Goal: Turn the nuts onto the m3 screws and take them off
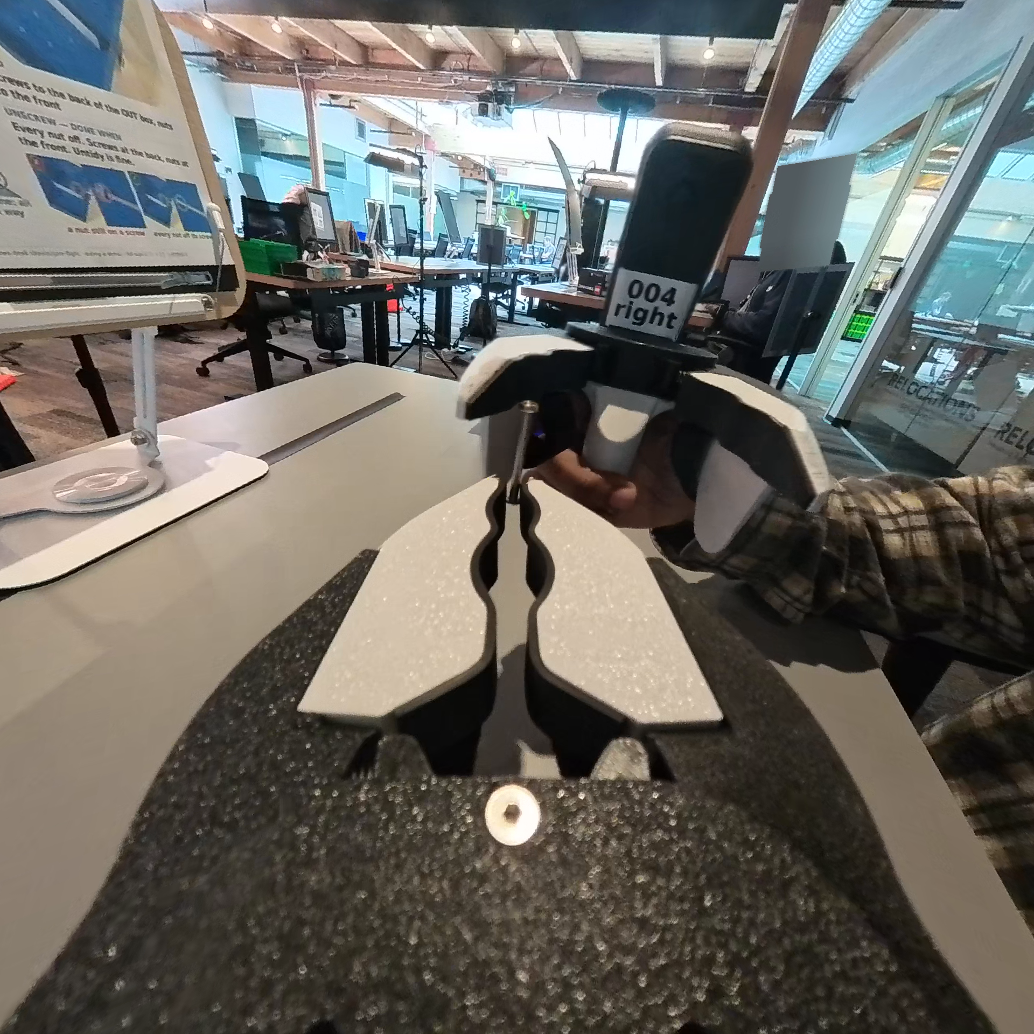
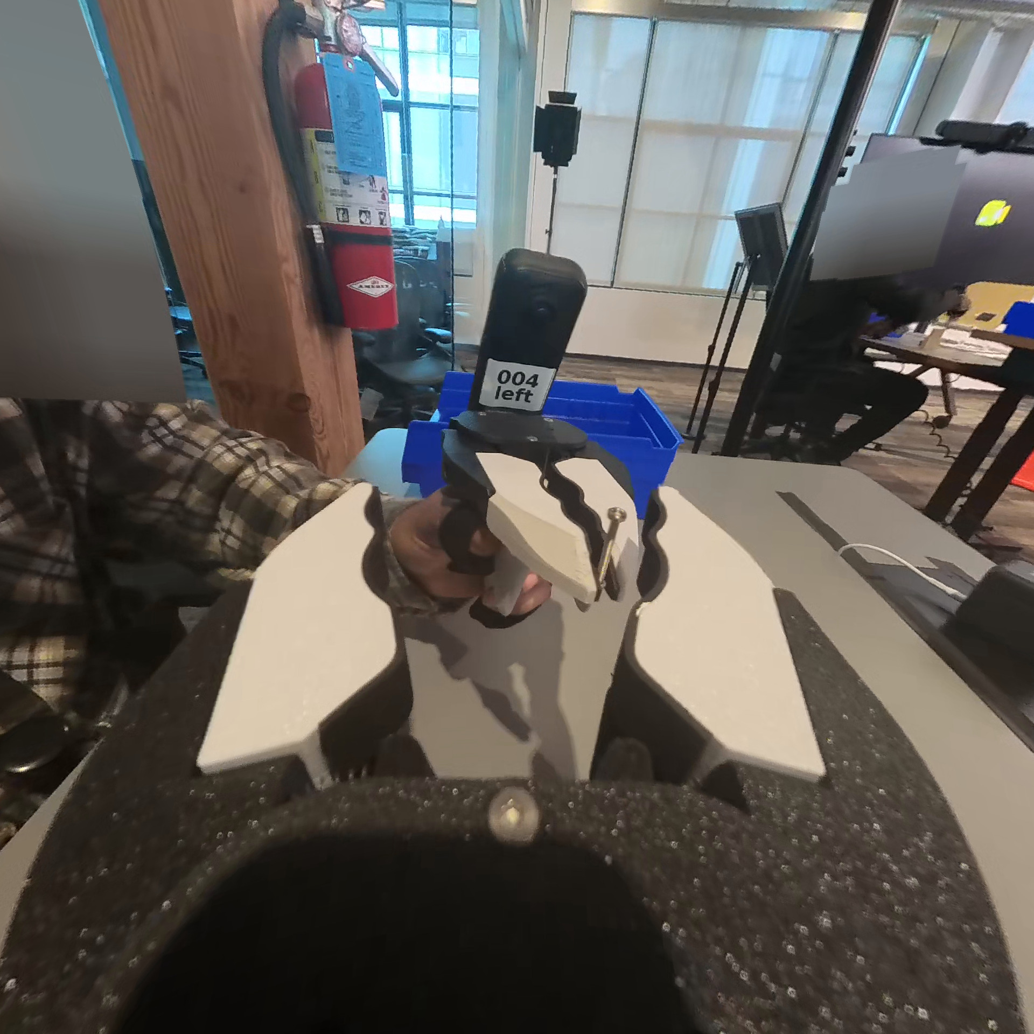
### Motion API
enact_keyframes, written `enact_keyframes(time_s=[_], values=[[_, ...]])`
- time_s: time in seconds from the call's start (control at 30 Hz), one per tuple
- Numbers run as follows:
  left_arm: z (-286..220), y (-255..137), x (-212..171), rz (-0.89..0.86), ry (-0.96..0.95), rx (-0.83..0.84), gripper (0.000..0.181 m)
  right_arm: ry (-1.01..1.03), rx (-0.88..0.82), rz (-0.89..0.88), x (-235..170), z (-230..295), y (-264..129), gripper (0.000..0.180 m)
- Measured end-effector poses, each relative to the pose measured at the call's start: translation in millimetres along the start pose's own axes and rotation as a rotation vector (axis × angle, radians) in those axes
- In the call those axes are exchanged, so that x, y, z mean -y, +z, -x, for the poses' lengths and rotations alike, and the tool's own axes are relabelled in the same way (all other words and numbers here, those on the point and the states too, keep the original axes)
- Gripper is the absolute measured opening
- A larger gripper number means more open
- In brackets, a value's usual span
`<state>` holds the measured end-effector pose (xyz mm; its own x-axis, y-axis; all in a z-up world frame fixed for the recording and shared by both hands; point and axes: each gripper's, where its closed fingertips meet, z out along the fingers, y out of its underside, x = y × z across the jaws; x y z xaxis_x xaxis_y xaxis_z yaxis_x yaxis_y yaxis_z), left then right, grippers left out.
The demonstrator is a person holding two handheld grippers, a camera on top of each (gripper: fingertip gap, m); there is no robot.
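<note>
My left gripper (image 1: 512, 493) is shut on a silver M3 screw (image 1: 521, 447) near its lower end, and the screw stands almost upright with its head on top. No nut shows on the bare shaft. My right gripper (image 1: 593, 464) is open, and one of its fingers (image 1: 520, 380) hangs just over the screw head. In the right wrist view my right gripper (image 2: 515, 503) is open and empty. Its wide fingers lie on either side of the left gripper (image 2: 601, 587), which holds the screw (image 2: 610, 545) tilted slightly.
Both grippers hover over a grey table (image 1: 168, 643). A blue bin (image 2: 604, 414) stands at the table's far edge behind the left gripper. An instruction board on a stand (image 1: 100, 168) is at the left, and a white cable (image 2: 895, 565) and a black box (image 2: 996, 615) at the right. My right fingertips sit around 4 cm from my left ones.
</note>
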<state>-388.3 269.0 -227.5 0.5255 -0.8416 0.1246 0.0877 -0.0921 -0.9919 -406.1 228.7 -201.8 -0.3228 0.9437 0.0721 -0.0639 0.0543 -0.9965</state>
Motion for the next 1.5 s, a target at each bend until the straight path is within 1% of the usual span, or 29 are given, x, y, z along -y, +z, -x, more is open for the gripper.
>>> enact_keyframes(time_s=[0.87, 0.97, 1.1, 1.33, 1.5], values=[[3, -3, 2, -0.008, -0.007, 0.014, 0.004, -0.043, -0.034, 0.023, -1, 5, -8, 0.085], [2, -1, 1, -0.004, -0.006, 0.010, 0.004, -0.035, -0.050, 0.015, 1, 1, -7, 0.089], [3, -2, 1, -0.003, -0.008, 0.012, 0.004, -0.044, -0.027, 0.030, -2, 7, -4, 0.088], [5, -2, 1, -0.001, -0.013, 0.022, 0.004, -0.048, -0.045, 0.023, 0, 6, -9, 0.087], [4, -1, 0, 0.003, -0.011, 0.020, 0.004, -0.025, -0.052, 0.009, 1, 4, -4, 0.091]])
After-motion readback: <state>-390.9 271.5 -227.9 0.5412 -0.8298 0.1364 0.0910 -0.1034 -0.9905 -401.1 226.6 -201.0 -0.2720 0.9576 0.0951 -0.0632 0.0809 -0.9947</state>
